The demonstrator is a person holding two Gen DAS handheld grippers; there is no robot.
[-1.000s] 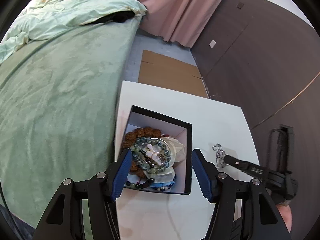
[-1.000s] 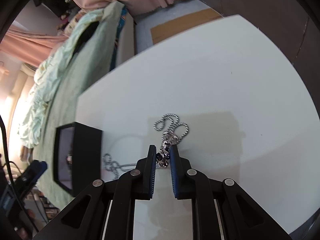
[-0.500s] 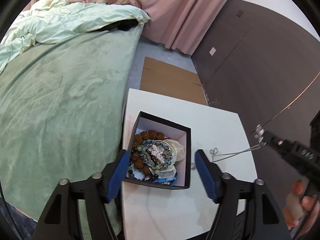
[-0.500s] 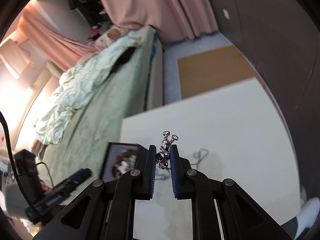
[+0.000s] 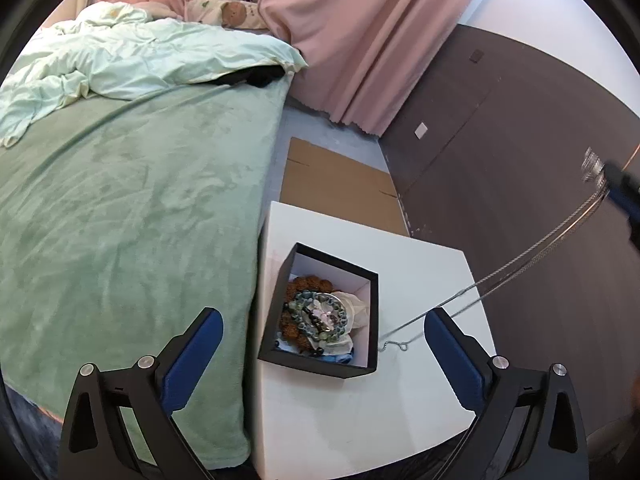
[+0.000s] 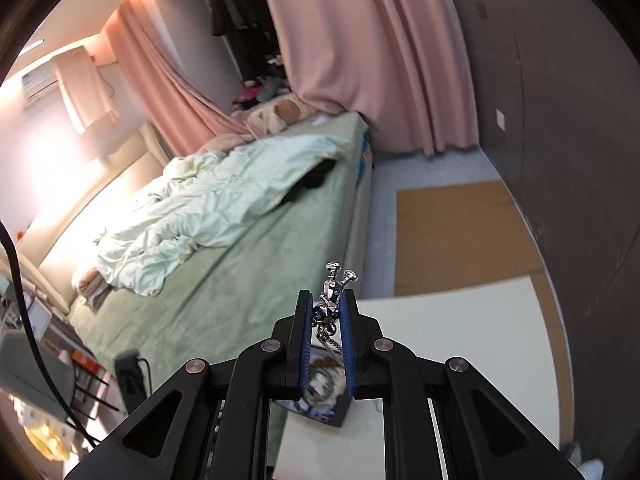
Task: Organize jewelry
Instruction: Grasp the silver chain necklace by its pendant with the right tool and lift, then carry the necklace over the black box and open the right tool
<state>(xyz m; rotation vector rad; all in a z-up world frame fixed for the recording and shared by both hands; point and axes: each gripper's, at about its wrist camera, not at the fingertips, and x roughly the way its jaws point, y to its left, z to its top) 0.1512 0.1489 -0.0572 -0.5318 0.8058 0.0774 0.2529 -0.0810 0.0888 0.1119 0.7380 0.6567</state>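
Since the green-blanketed bed [image 5: 132,208] fills the whole left side w/ no flat spot for small bits, I work on the white rectangular bench [image 5: 340,412] beside it, just off the mattress edge. A flat brown cardboard sheet [image 5: 336,184] lies on the floor beyond the bench; pink curtains [image 5: 360,40] hang behind.

On the bench, near its bed-side edge, sits the open black square box w/ white lining [image 5: 340,368], already loaded: brown seed-bead bracelet, green-grey stone bracelet & other bits piled together, so it's prob. the collecting spot.

My left tongs [image 5: 320,344] have just been opening & now stand at full spread, nothing between the blue pads. They straddle the box from above w/o touching it, I judge to keep the way into it free.

My right tongs [image 6: 326,314] are clamped on the shiny silver figure pendant [image 6: 332,292] of the long silver chain necklace [image 5: 500,272]. Gripping the pendant, not the thin links, gives the pads something solid. It's held high so the chain hangs taut in a double strand; the clasp end [image 5: 394,345] trails on the bench just beside the box's outer wall, not yet inside. Next, I reckon: swing over the box & lower so the chain coils in.
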